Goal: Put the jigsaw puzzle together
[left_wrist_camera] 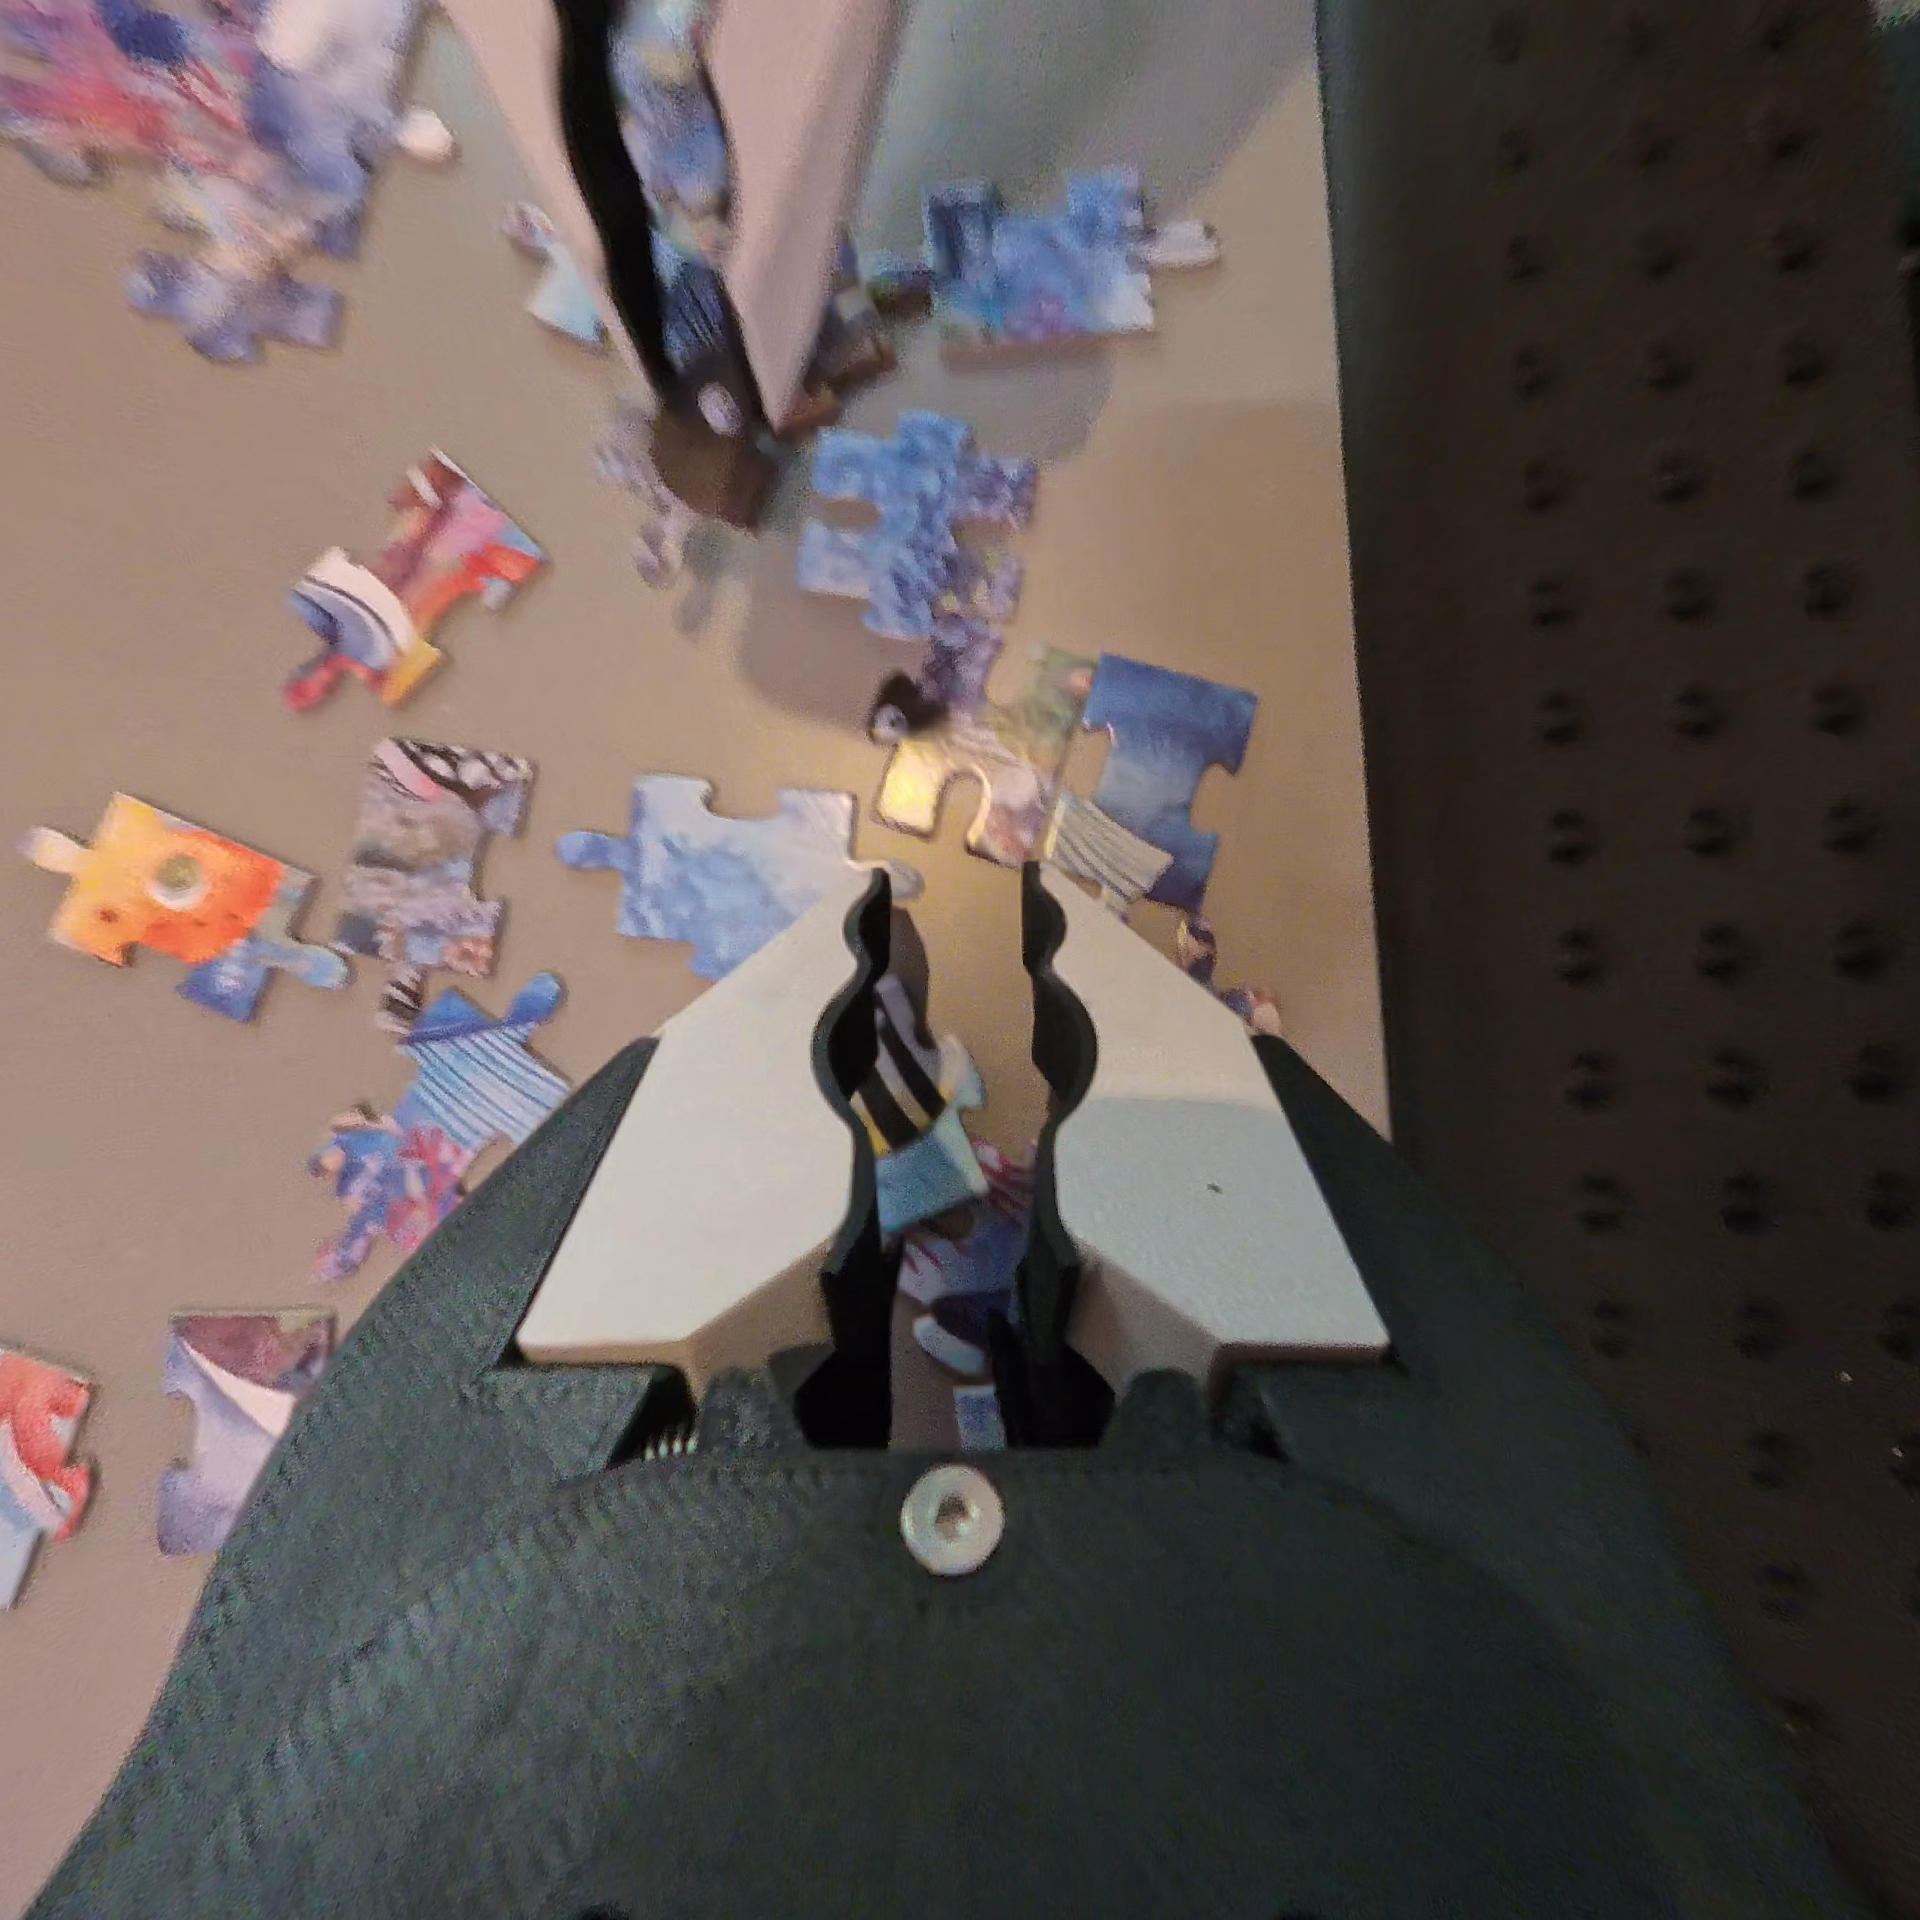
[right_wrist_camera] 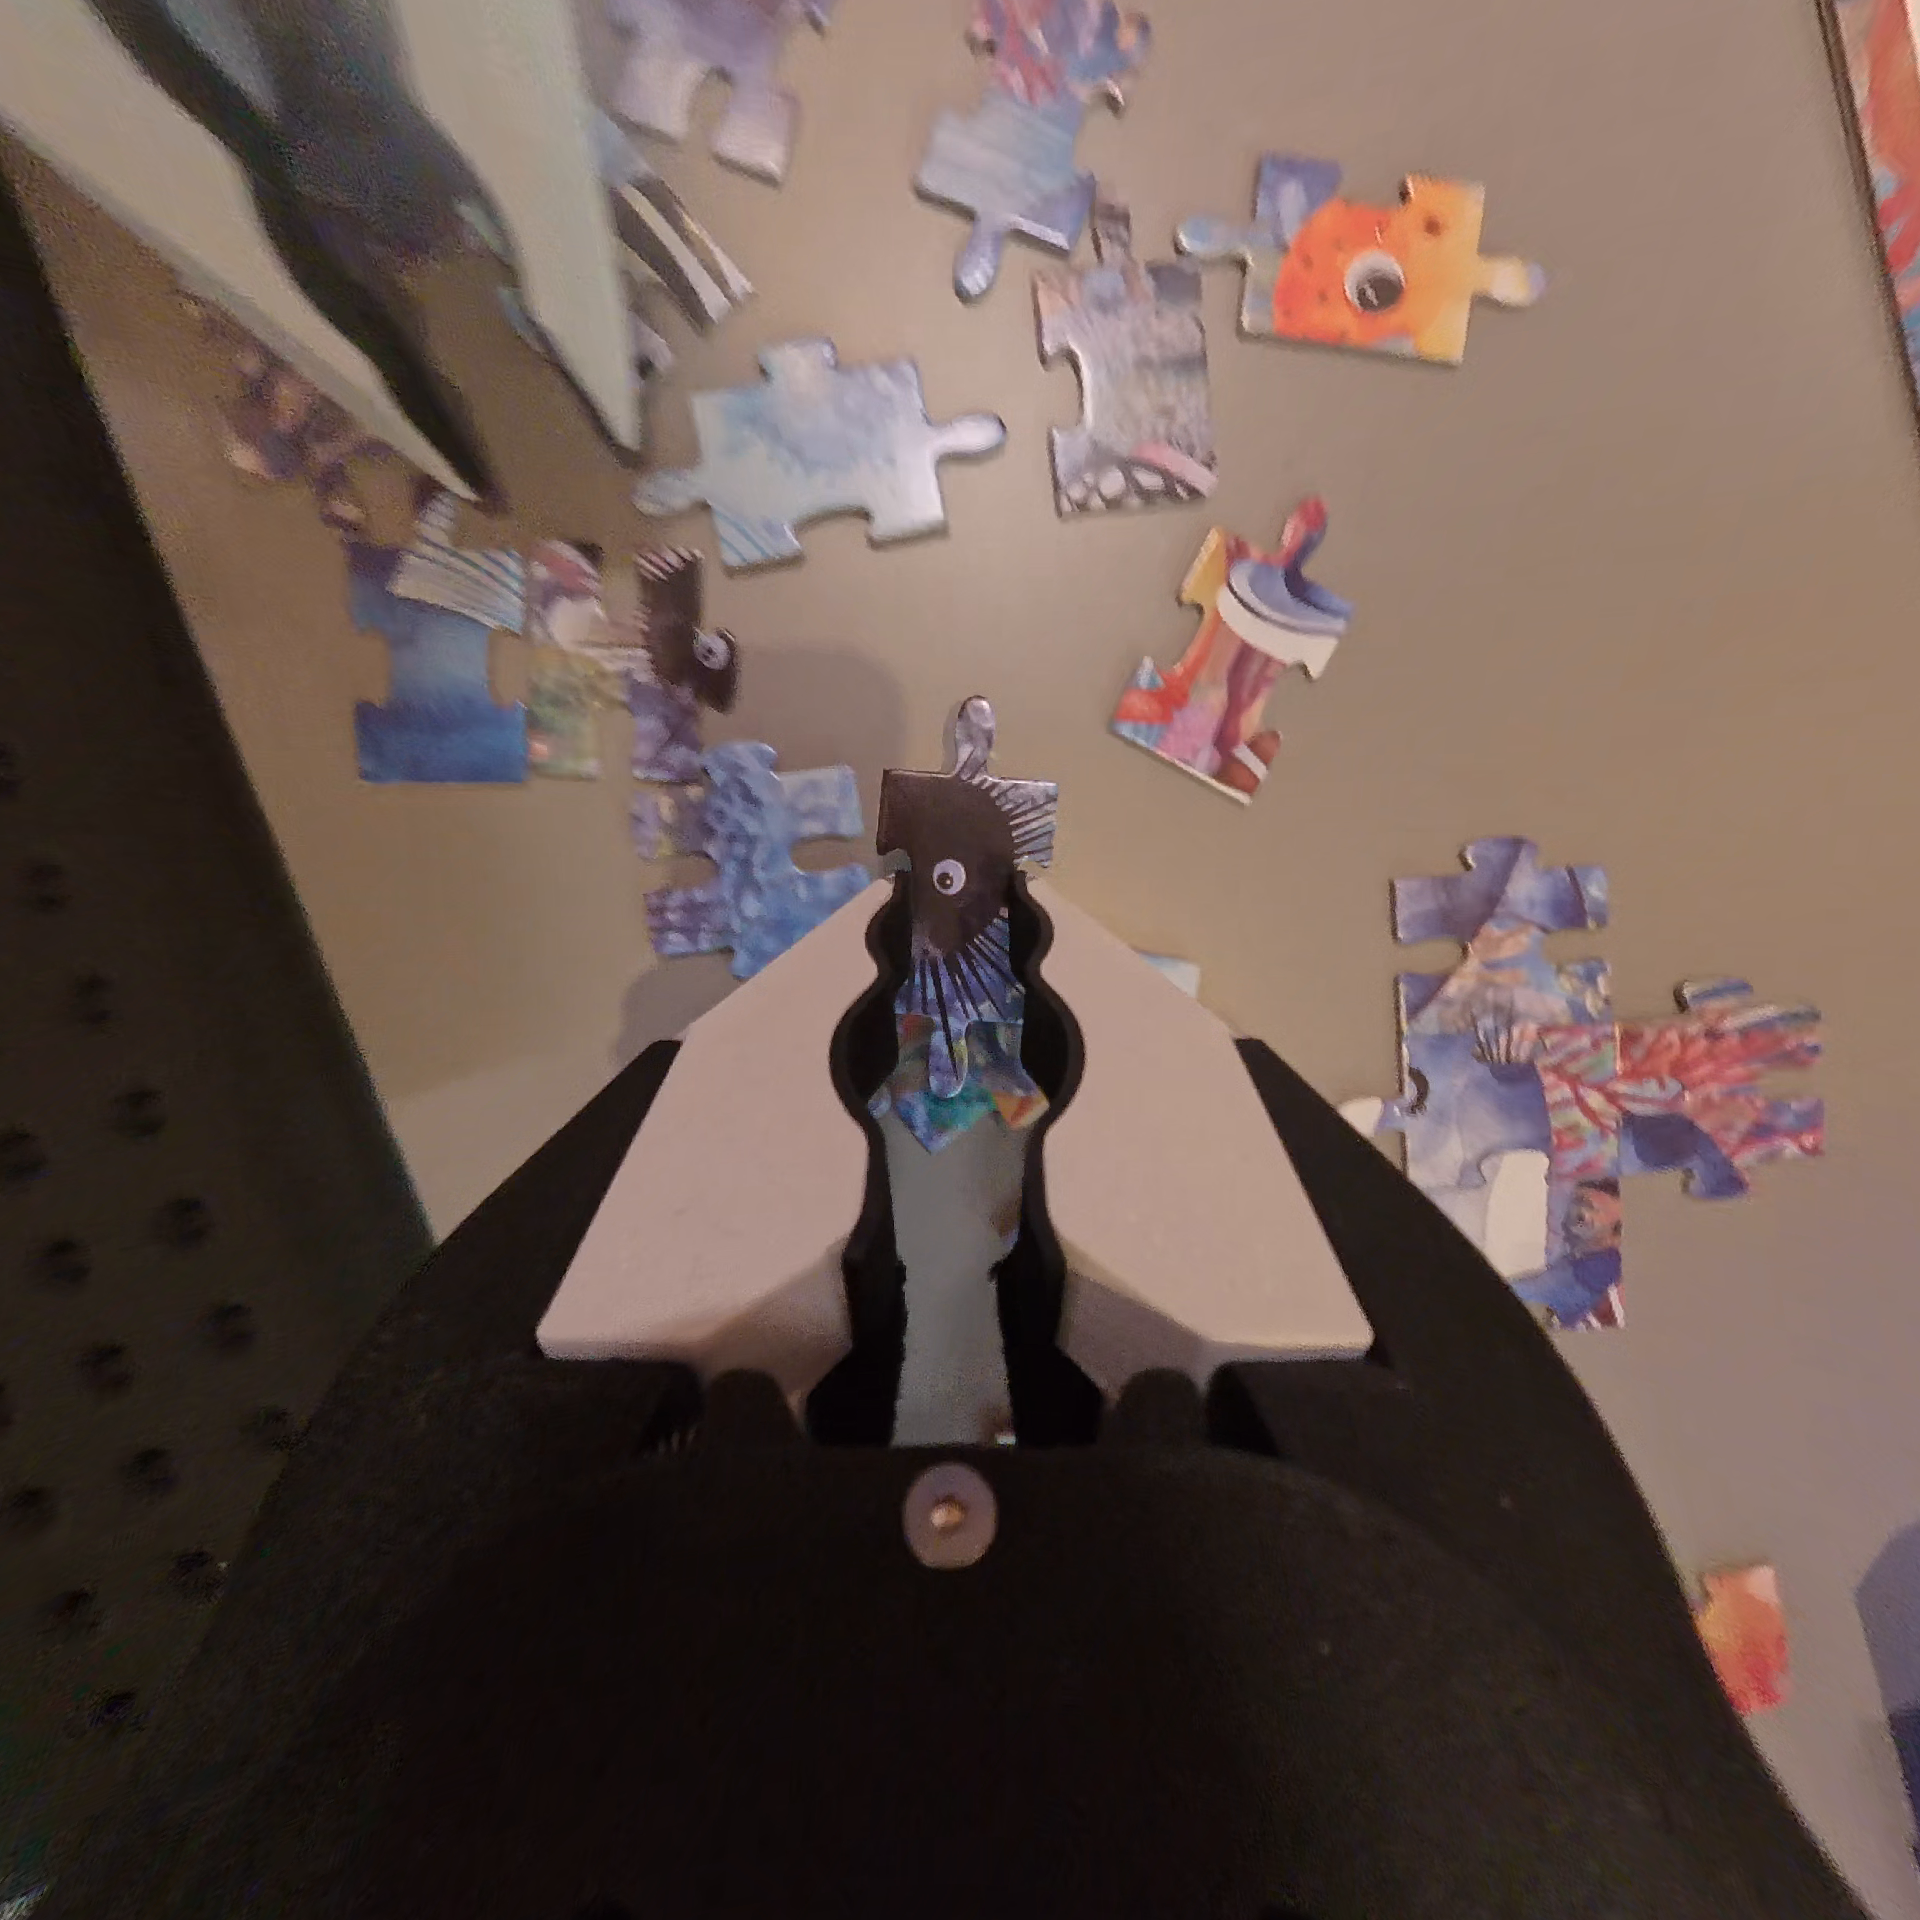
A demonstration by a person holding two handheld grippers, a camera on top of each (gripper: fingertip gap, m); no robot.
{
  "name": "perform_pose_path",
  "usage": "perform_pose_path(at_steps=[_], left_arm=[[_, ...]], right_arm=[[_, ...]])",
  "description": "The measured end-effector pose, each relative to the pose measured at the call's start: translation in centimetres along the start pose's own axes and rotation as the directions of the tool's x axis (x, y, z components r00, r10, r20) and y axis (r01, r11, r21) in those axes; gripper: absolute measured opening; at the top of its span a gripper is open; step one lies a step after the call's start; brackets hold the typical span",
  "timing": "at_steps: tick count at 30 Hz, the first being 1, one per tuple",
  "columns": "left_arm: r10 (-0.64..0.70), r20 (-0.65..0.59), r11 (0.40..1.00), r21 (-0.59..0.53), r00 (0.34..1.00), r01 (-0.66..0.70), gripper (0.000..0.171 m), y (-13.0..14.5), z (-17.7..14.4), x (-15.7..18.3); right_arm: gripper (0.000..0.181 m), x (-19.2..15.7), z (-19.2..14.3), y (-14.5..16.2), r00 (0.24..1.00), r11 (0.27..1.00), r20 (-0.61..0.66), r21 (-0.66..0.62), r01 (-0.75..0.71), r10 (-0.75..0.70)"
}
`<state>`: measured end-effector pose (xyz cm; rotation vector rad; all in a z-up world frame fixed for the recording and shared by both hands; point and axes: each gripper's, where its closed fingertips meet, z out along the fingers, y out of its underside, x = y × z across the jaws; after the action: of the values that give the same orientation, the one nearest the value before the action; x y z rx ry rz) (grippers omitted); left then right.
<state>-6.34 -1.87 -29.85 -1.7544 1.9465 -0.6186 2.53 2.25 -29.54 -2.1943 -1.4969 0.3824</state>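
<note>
Loose jigsaw pieces lie face up on a tan table. My right gripper is shut on a dark spiky sea-urchin piece with one eye, held by its edges just above the table. It also shows in the left wrist view. Left of it lie a blue textured piece and a joined pair showing the other urchin half. My left gripper is open and hovers over a striped piece, beside that pair.
An orange fish piece, a light blue piece and a red-and-white piece lie apart. A joined cluster sits at the right. A dark perforated surface borders the table. A picture's edge shows top right. The gap from one gripper's tips to the other's is roughly 11 centimetres.
</note>
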Motion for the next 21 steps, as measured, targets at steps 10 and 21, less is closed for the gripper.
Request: perform_pose_path(at_steps=[10,21], left_arm=[[-0.053,0.009,0.999,0.012,0.999,0.052,0.007,0.8,1.0,-2.1],[0.011,0.026,0.999,0.030,1.000,-0.012,0.024,-0.5,-0.8,-0.6]], right_arm=[[0.016,-3.2,2.3,-2.8,0.986,0.997,0.159,0.054,-0.053,0.044],[0.015,-0.5,0.8,1.3,1.000,0.995,0.009,-0.101,-0.022,0.023]])
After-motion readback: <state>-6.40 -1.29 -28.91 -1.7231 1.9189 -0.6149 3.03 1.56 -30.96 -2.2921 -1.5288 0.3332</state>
